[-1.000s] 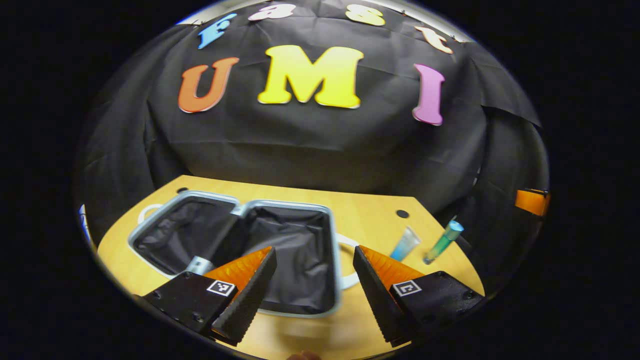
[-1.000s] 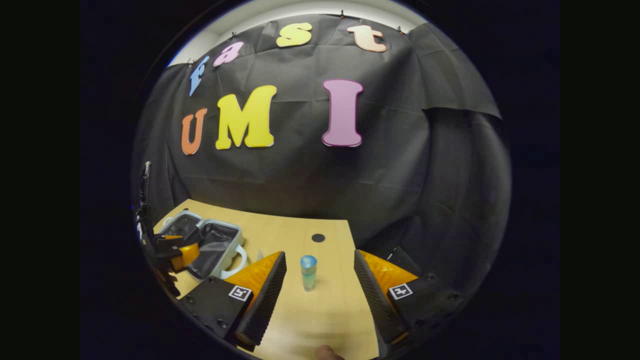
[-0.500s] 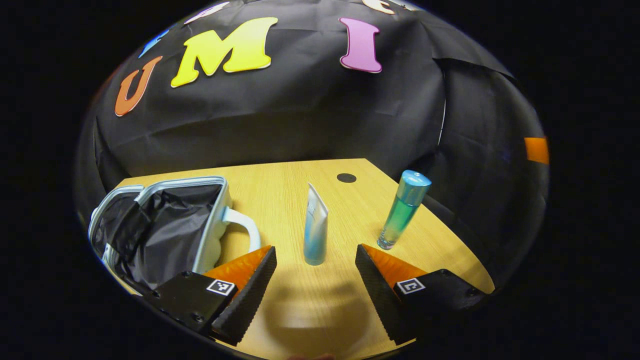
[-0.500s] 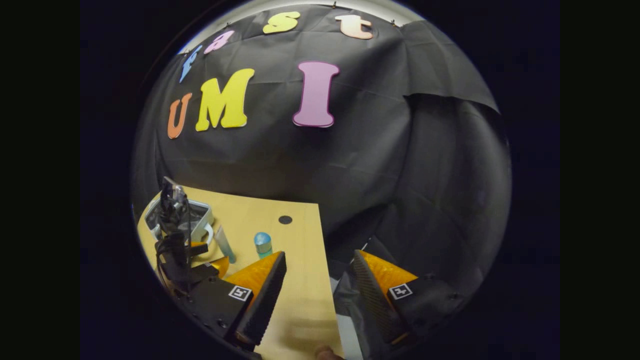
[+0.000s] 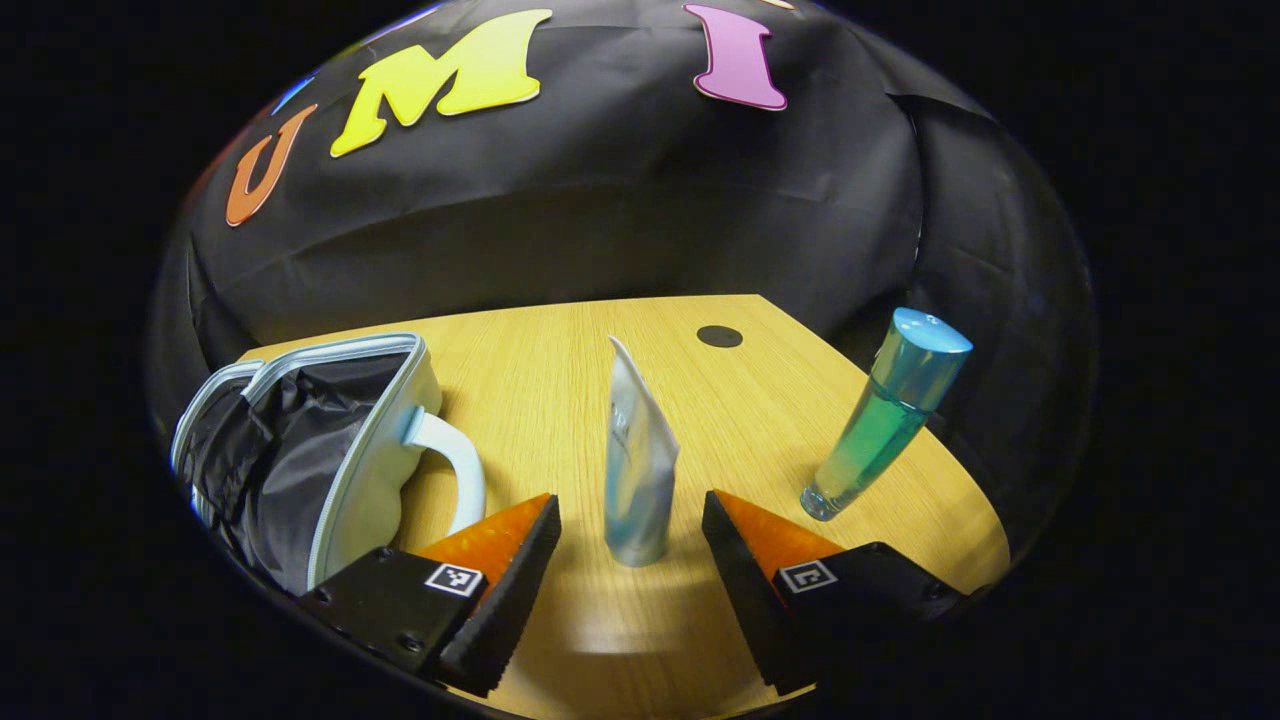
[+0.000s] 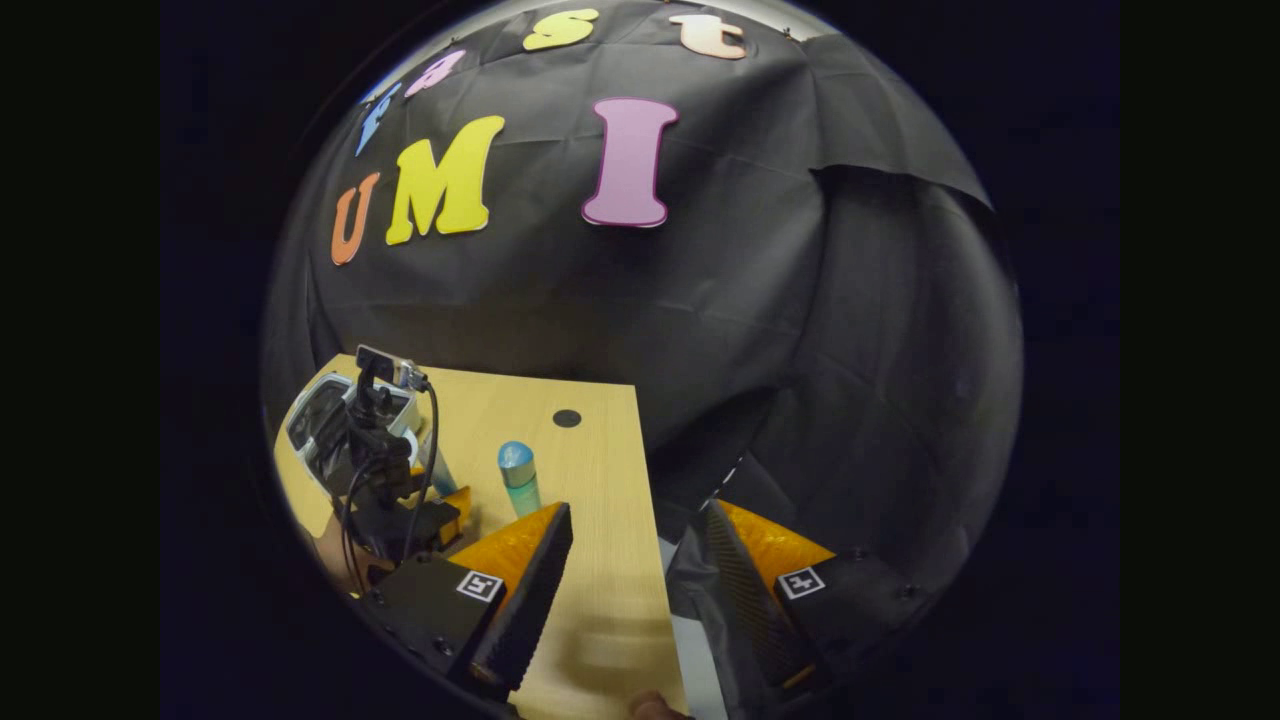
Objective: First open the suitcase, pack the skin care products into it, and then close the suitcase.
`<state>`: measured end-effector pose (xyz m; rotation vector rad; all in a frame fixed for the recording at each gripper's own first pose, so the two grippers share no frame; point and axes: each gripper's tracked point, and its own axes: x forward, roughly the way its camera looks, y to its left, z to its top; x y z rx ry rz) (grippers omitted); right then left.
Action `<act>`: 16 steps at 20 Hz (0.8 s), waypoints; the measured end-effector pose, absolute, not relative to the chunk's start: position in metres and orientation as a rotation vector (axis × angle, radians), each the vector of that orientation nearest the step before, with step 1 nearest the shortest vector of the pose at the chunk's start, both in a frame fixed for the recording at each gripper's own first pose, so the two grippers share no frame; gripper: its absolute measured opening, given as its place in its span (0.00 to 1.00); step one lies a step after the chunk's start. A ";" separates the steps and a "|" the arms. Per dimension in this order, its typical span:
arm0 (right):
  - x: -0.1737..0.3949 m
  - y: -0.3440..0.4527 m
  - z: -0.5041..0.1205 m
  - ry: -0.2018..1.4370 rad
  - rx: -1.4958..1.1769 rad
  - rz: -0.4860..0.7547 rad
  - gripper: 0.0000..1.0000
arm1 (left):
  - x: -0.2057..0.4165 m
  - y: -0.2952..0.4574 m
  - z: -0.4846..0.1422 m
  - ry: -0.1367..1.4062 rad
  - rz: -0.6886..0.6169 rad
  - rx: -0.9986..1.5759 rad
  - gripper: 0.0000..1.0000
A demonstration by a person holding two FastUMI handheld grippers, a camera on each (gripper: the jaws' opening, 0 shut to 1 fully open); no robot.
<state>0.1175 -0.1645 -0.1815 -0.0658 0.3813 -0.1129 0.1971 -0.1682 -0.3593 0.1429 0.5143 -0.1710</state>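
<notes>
The left tool point(image 5: 628, 520) gapes wide around the upright tube point(image 5: 638, 460) (untouched); the right tool point(image 6: 638, 530) hangs wide open, holding nothing, over the table point(image 6: 590, 470) edge.

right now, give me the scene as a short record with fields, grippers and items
suitcase: open, lying on the wooden table, dark lining showing
tube: upright, between the left gripper's fingers, not yet clamped
bottle: blue-capped, standing to the tube's right in the left gripper view
left gripper: open, around the tube
right gripper: open, holding nothing, over the table's edge
packed so far: no product seen in the suitcase
</notes>
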 end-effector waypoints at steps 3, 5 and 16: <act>0.118 -0.164 -0.182 0.386 -0.069 -0.112 0.81 | 0.197 -0.168 -0.371 0.554 -0.173 0.144 0.82; 0.118 -0.164 -0.185 0.385 -0.076 -0.109 0.81 | 0.199 -0.172 -0.374 0.564 -0.197 0.147 0.71; 0.126 -0.131 -0.208 0.414 -0.060 -0.045 0.81 | 0.149 -0.185 -0.311 0.555 -0.315 0.119 0.40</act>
